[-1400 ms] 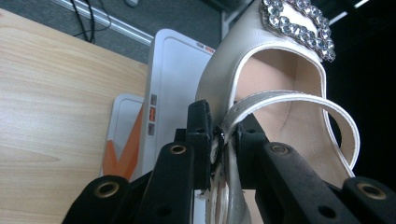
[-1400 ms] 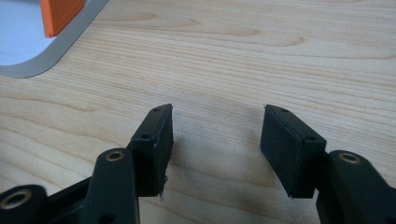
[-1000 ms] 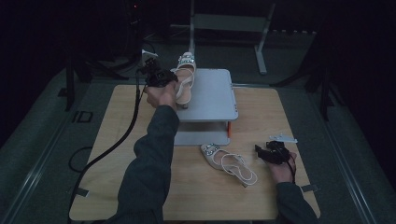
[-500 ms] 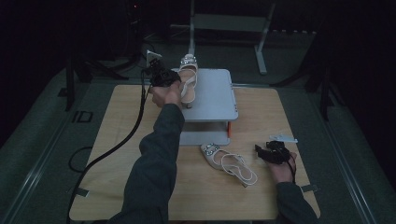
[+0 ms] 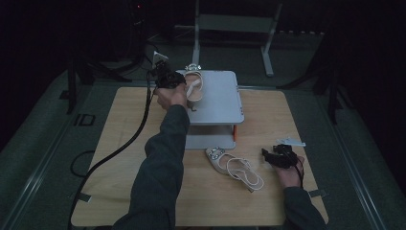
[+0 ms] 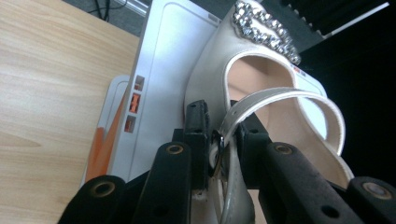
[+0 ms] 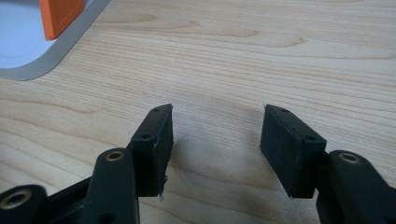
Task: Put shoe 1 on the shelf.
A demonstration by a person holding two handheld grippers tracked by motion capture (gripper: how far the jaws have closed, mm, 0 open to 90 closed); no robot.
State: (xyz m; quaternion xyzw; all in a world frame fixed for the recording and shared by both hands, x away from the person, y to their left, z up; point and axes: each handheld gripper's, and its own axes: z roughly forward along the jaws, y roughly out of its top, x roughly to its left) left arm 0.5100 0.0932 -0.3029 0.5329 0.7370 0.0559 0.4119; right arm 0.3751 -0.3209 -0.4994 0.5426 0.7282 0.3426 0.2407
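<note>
Just left of the right tongs, a sandal lay on the desk.
Those tongs gaped empty; the left tongs pinched another sandal's strap.

Left gripper clamped on white sandal strap; sandal rests on grey stand, rhinestone toe far end, wooden table beside stand.

Pale wood-grain table. Light grey stand, orange inserts in its side. Between black left gripper jaws: pearl-white sandal, peach insole, silver rhinestone toe trim. Left of black right gripper: second white sandal, rhinestone toe. Dark grey-green sleeves.
</note>
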